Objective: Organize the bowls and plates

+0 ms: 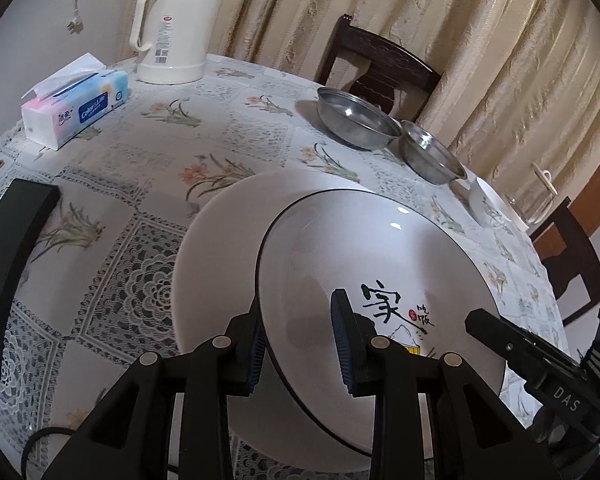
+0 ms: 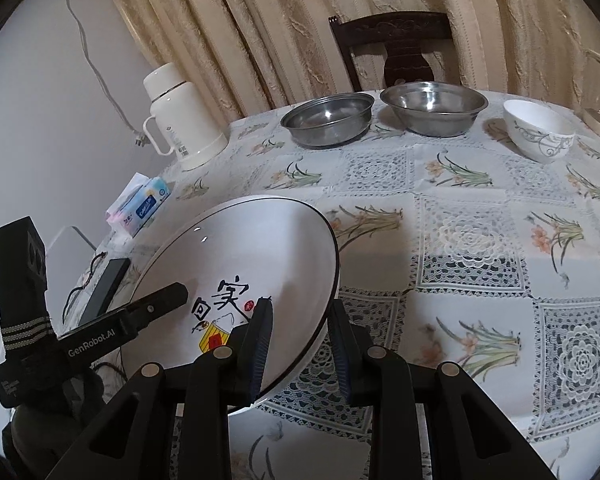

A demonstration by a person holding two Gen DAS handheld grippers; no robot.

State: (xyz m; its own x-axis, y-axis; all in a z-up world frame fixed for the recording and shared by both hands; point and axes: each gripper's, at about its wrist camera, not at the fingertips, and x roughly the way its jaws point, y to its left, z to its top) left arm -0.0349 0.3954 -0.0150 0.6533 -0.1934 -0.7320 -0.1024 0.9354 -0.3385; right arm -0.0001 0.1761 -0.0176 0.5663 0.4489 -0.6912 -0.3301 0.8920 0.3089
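Observation:
A white decorated plate with a thin black rim and painted characters is held tilted over a plain white plate on the round table. My left gripper is shut on its near-left rim, one finger under it and one on top. My right gripper is shut on the opposite rim. At the far edge stand two steel bowls and a small white patterned bowl. The plain plate is hidden in the right wrist view.
A cream thermos jug and a tissue box stand at the back left. A black bar-shaped object lies at the left edge. Dark wooden chairs and curtains stand behind the table. Floral tablecloth lies bare on the right.

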